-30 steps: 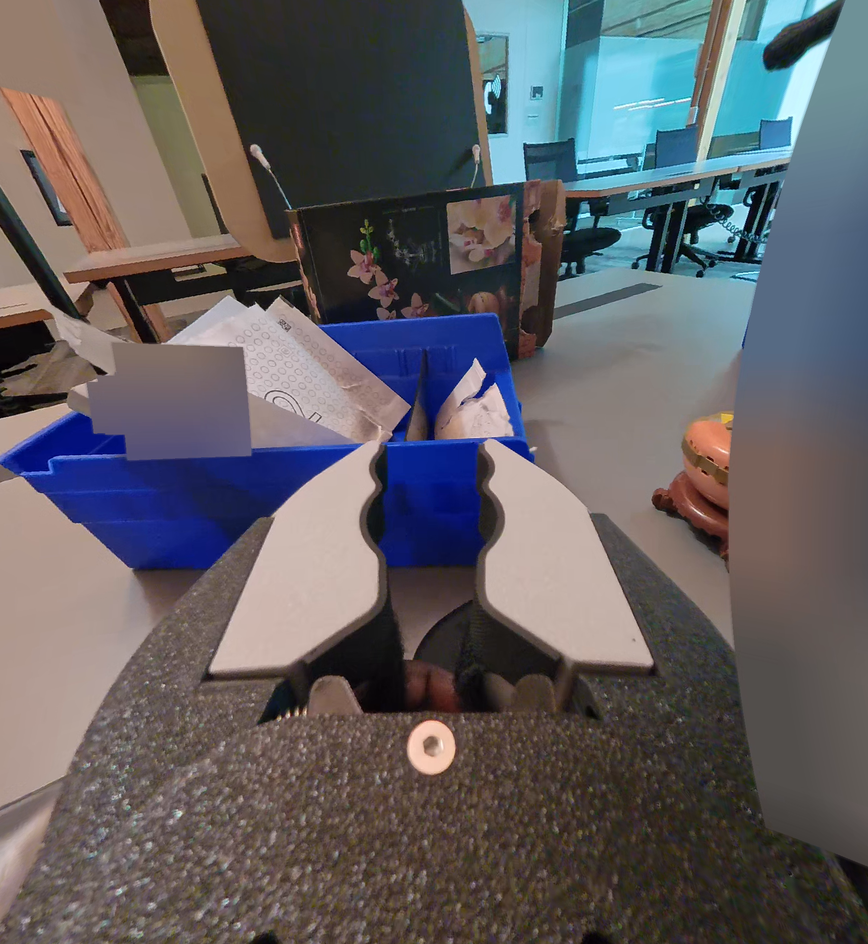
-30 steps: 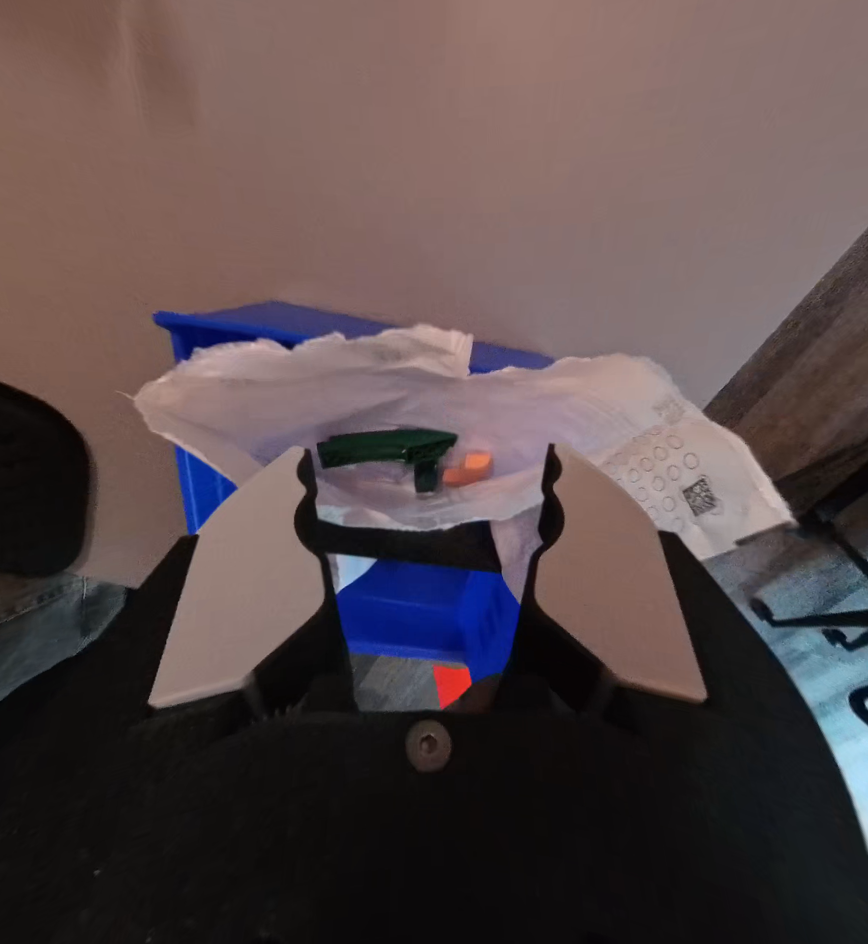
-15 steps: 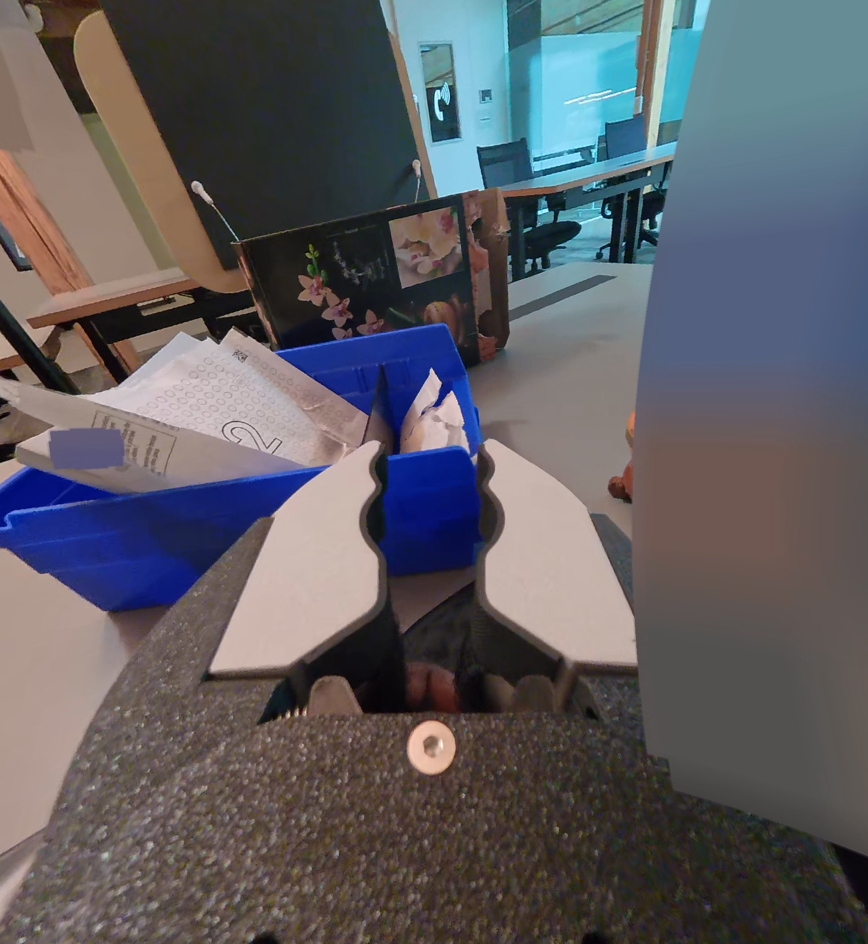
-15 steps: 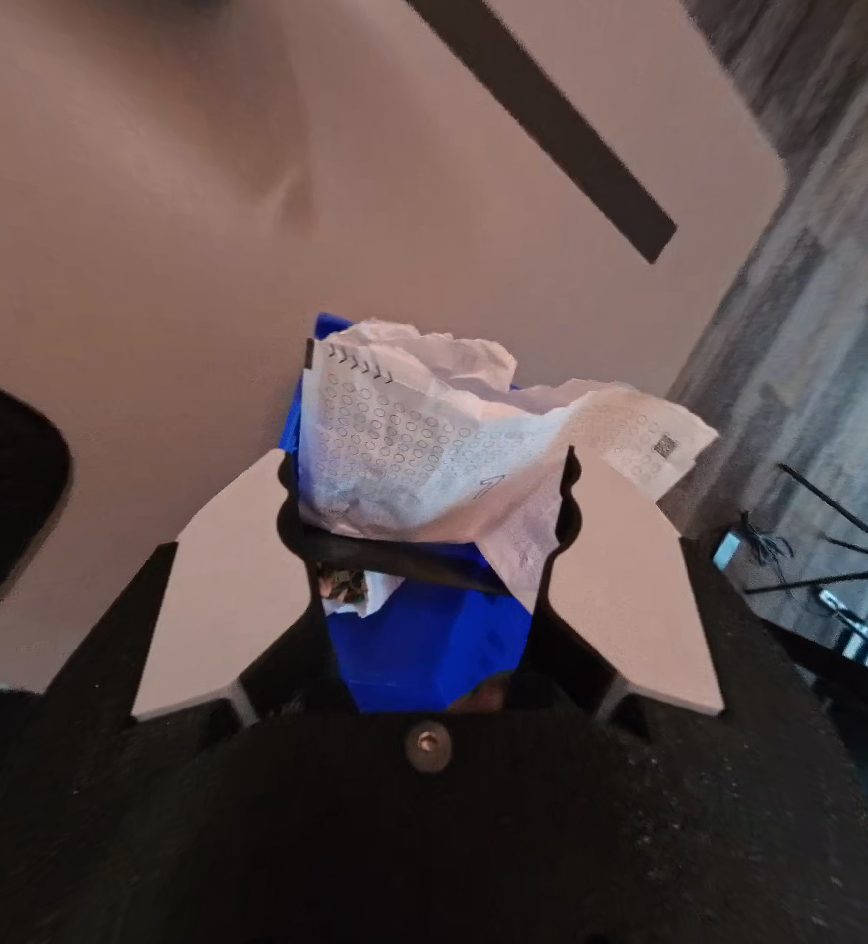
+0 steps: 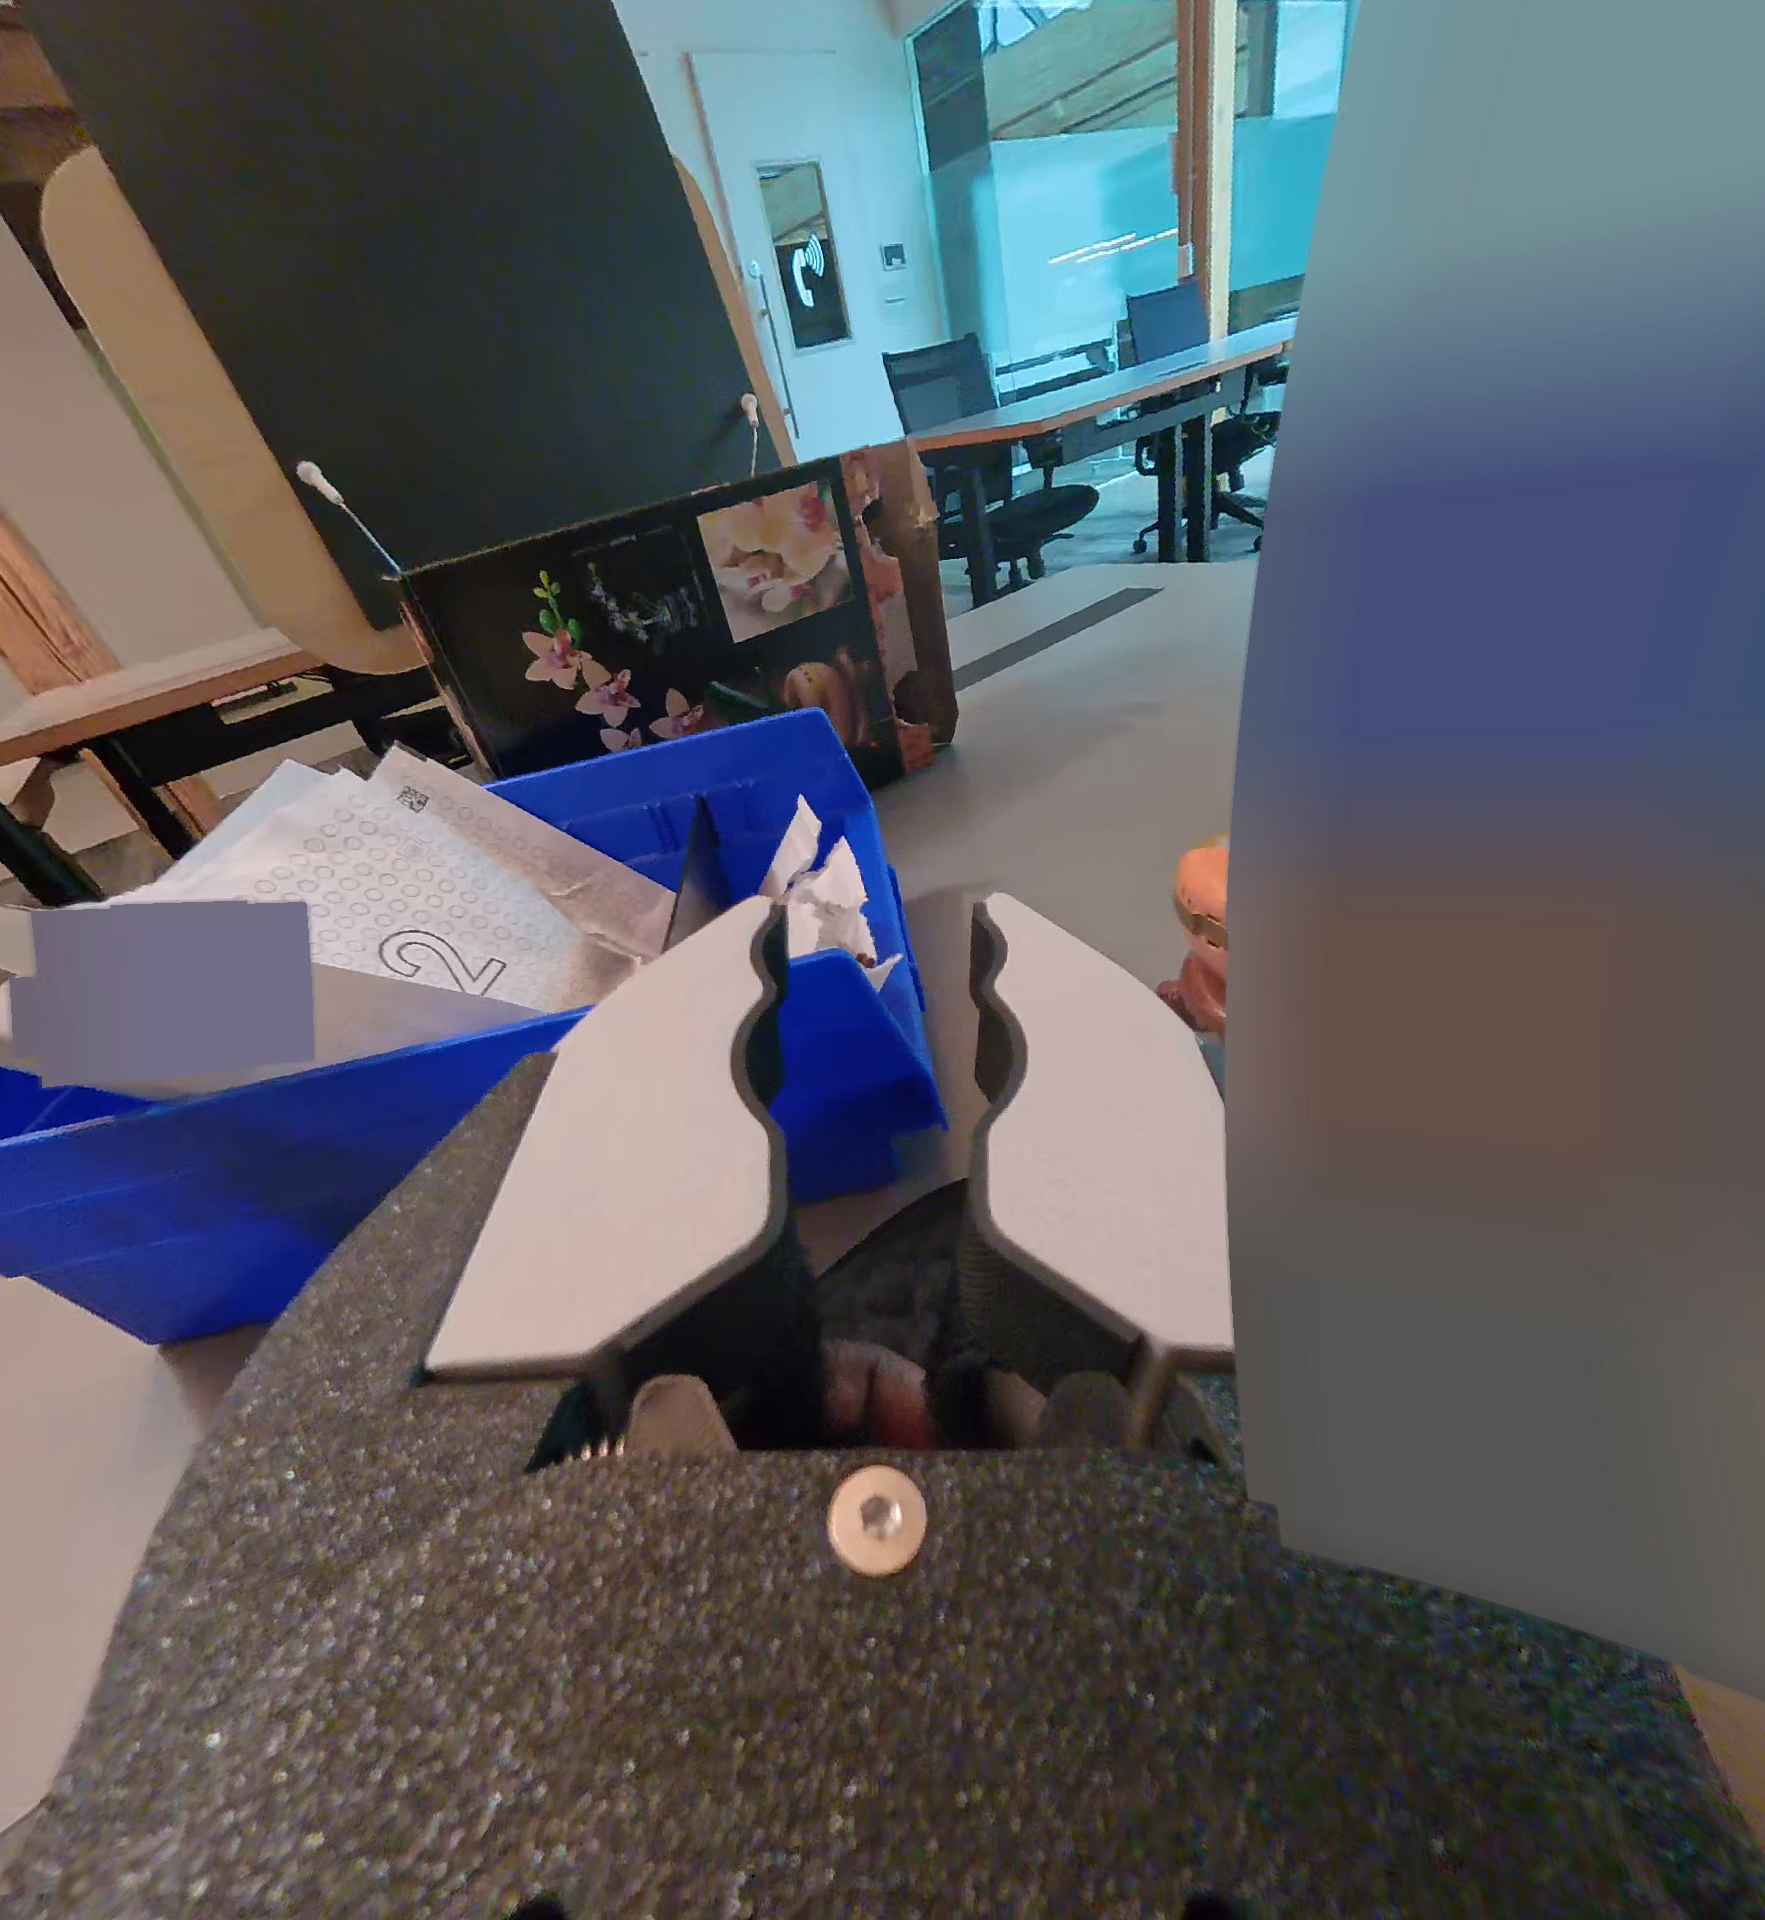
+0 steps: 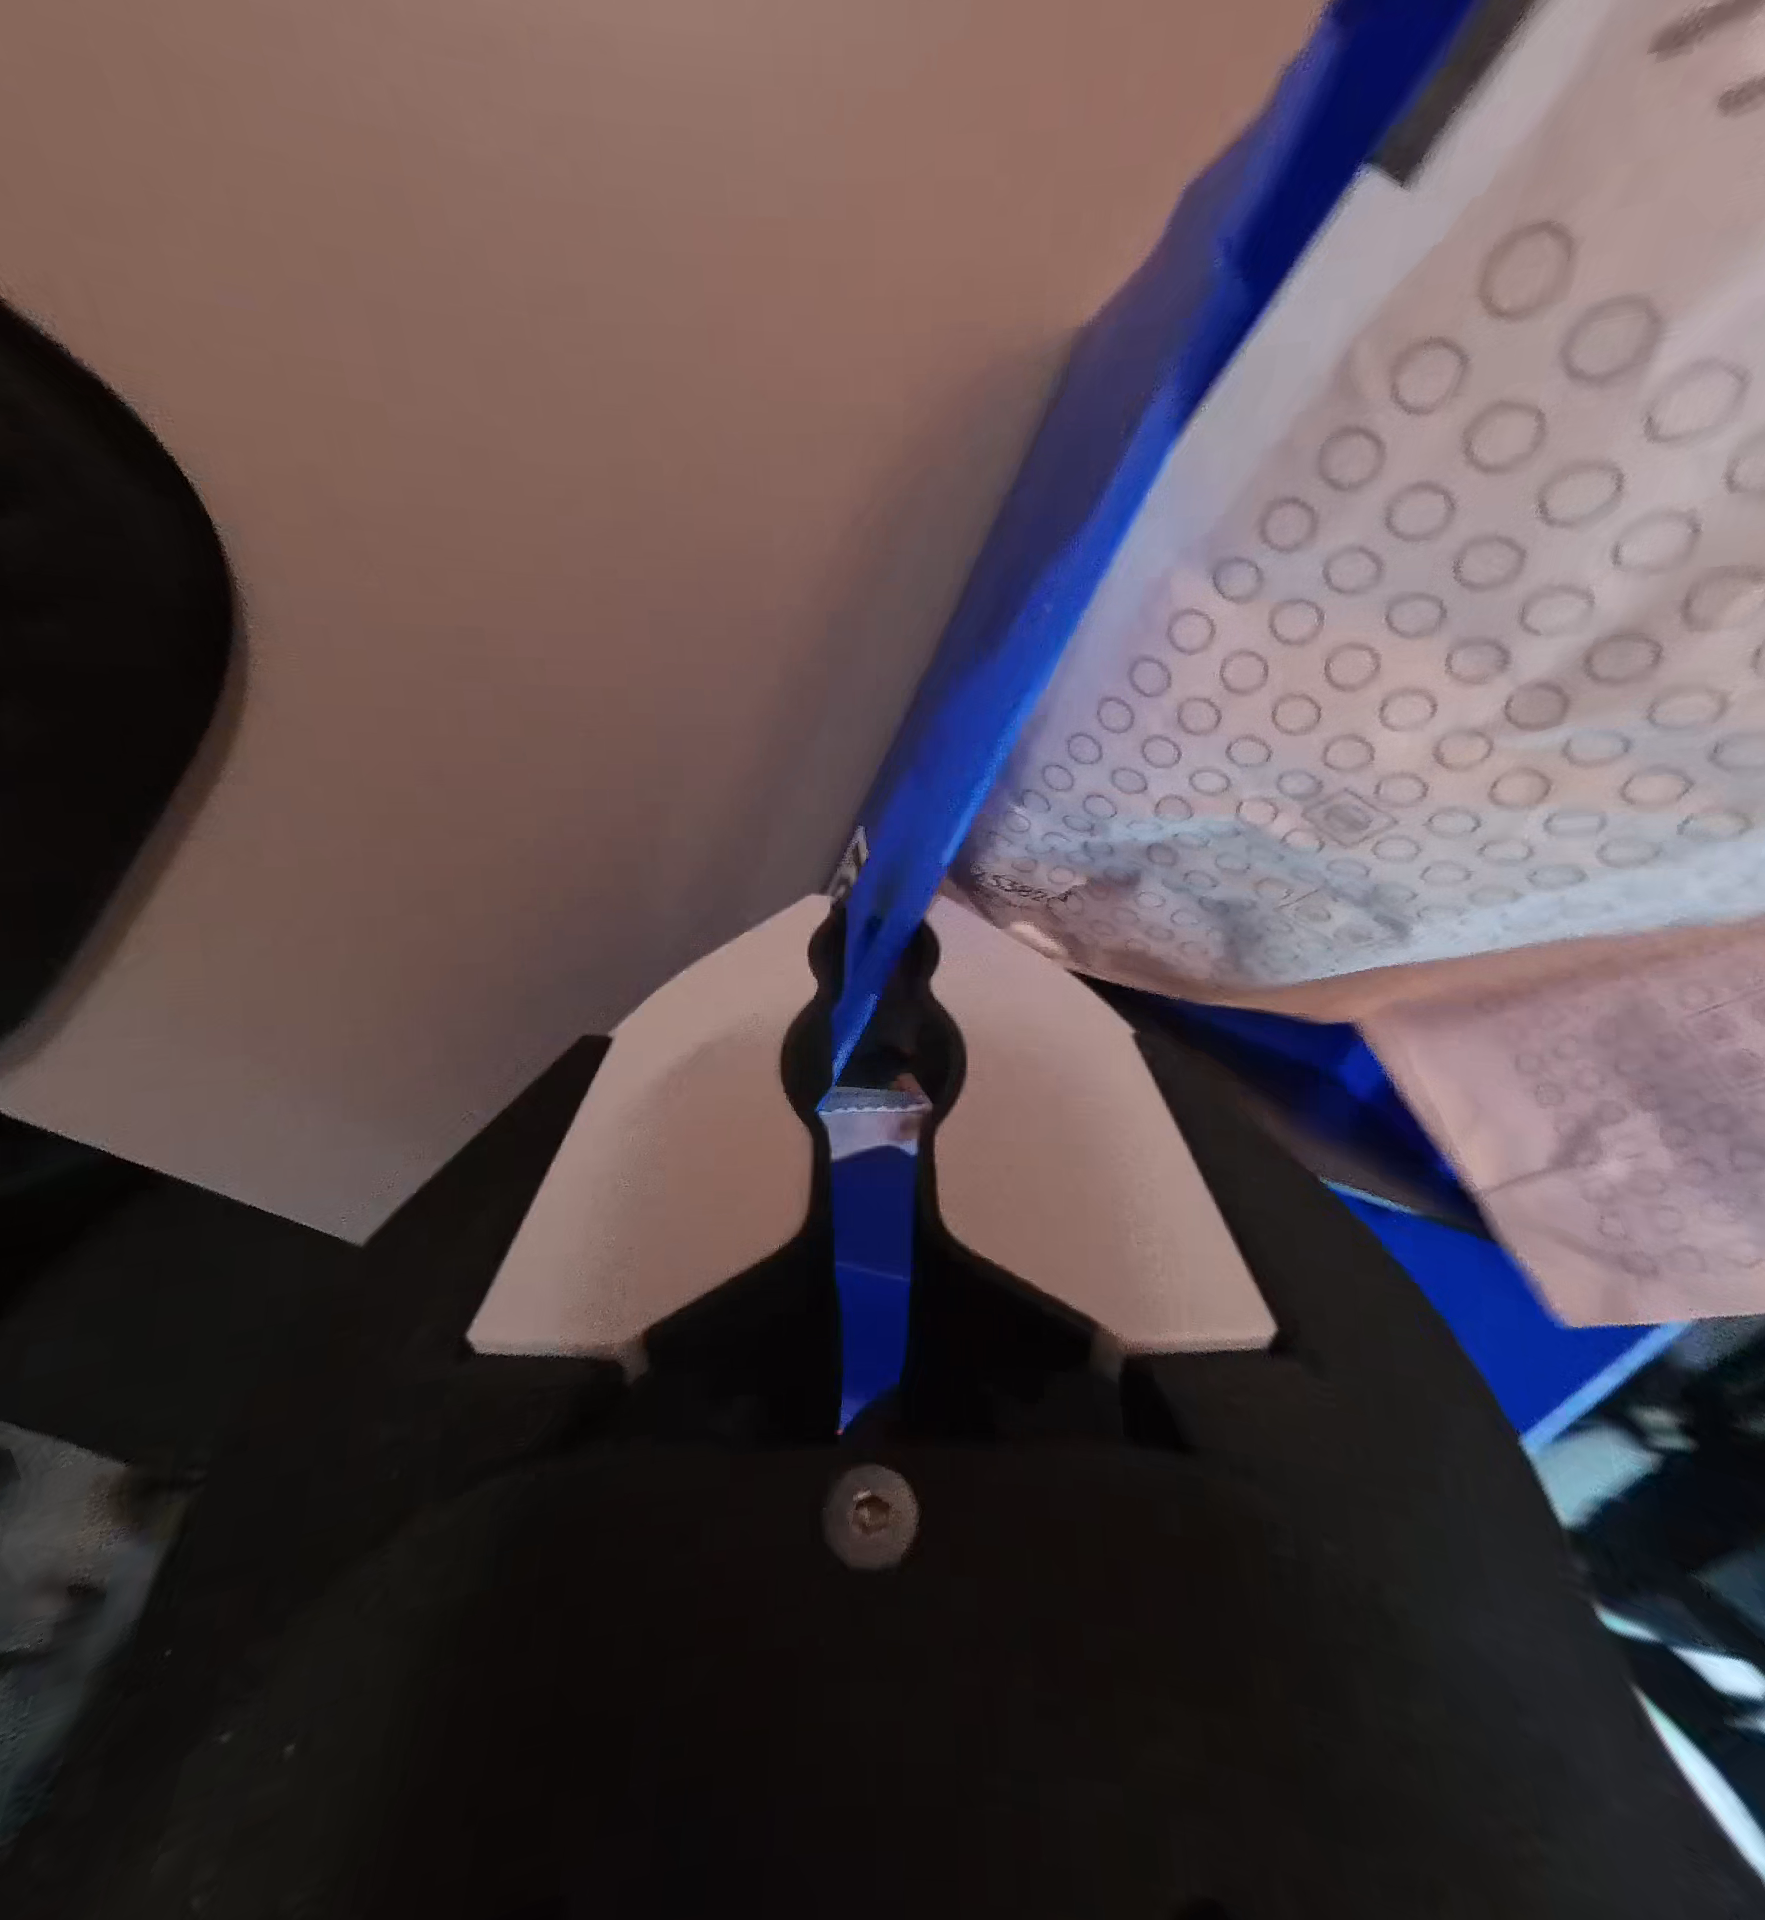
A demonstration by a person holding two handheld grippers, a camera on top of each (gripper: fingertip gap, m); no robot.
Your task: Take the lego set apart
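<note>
Pink-and-brown plastic, the small lego build (image 5: 1198, 935) on the grey table (image 5: 1065, 727) shows only as a sliver just right of the blue plastic bin (image 5: 338, 1153). My right gripper (image 6: 873, 997) pinches the bin's thin blue wall, fingers nearly together. White paper bags printed with circles (image 6: 1429, 644) lie in the bin and spill over its rim. My left gripper (image 5: 873, 997) sits narrowly parted and empty before the bin's right corner. Behind the bin stands a dark cardboard box with orchid pictures (image 5: 670, 634).
</note>
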